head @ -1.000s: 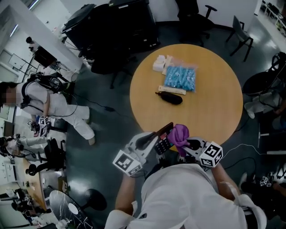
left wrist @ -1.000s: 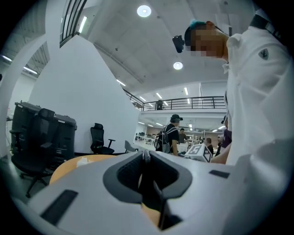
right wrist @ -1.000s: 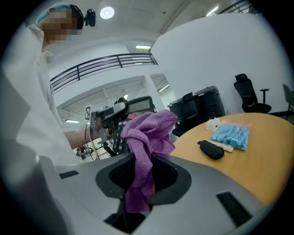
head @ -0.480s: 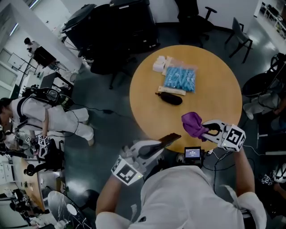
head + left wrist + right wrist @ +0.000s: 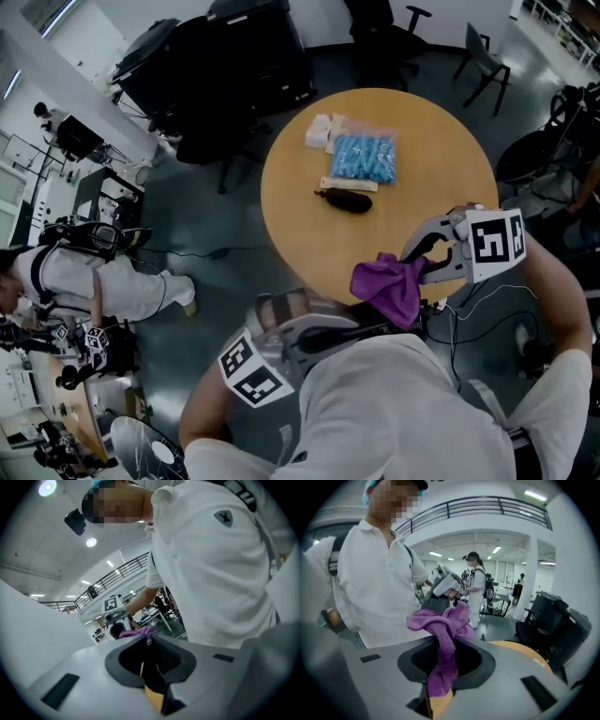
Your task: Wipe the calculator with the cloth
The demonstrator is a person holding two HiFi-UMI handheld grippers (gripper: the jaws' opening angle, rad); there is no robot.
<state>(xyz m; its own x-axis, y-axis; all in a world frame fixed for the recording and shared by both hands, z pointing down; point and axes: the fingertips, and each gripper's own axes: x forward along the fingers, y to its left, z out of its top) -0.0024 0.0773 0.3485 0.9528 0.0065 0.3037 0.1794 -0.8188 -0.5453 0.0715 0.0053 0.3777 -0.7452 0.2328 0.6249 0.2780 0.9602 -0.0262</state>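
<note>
Head view: the right gripper (image 5: 422, 266) is seen at centre right, clamped on a purple cloth (image 5: 387, 286) that hangs in a bunch off the jaws, over the near rim of the round table (image 5: 309, 234). The left gripper (image 5: 361, 330) is held at lower centre, tight against the white shirt; its load is barely made out here. Both are held off the tabletop, facing each other, judged so the wipe can be done in the air. The table's near half is bare; a blue packet (image 5: 364, 159) and a black pouch (image 5: 345, 200) lie well apart at upper centre, so nothing is in the way

Left gripper view: a thin dark slab, taken to be the calculator (image 5: 151, 663), is pinched edge-on between the jaws, with only a narrow gap between them. The cloth and the right gripper are seen just past it, centre left; the shirt fills the right, so little room is left there

Right gripper view: the jaws are closed on the cloth's tail, the bunch kept free ahead as the wiping pad. The left gripper is seen straight ahead at centre; the table rim shows at lower right, open floor beyond
</note>
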